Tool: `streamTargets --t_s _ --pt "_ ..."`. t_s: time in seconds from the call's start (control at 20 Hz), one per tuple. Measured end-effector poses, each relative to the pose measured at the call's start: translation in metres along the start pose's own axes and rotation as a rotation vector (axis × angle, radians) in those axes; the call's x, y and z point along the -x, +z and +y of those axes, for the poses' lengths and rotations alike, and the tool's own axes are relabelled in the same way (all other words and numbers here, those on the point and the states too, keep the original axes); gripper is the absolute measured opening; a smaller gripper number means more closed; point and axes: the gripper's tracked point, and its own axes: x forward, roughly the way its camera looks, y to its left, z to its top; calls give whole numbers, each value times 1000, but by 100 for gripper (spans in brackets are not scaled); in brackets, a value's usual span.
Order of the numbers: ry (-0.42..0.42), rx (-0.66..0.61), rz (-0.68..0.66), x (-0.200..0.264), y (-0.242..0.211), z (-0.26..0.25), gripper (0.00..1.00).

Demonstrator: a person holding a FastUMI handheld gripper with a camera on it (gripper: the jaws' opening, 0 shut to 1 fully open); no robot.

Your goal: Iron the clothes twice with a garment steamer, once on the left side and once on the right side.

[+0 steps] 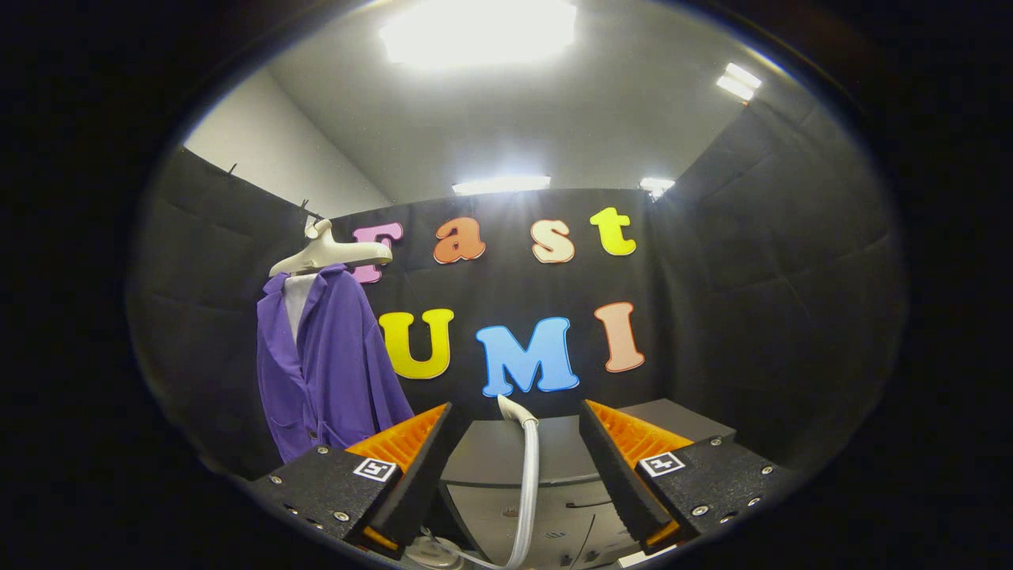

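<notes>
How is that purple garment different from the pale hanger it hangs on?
The purple garment is soft cloth that drapes down in folds; the hanger is a stiff, curved, moulded piece. The garment is deep purple, the hanger off-white. The garment is far larger, falling well below the hanger. Both hang against the booth's black wall, beyond and to the left of the open fingers of the gripper, which hold nothing.

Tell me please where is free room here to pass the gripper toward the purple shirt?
The gripper is open, its fingers apart, nothing between them but the white hose rising ahead over the grey table. Free room lies above the table, between the hose and the purple shirt on its hanger. It is crowded low down around the hose.
</notes>
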Motion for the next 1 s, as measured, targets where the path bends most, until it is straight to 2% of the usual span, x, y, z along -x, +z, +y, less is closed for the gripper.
streamTargets --t_s 0.4,0.6,0.8,1.0 --pt "91 -78 99 -94 7 -19 95" --pt "160 -99 151 -142 -1 -22 95" --pt "187 -164 218 -188 -16 -27 95" --pt "248 -251 328 -232 -39 -27 95"
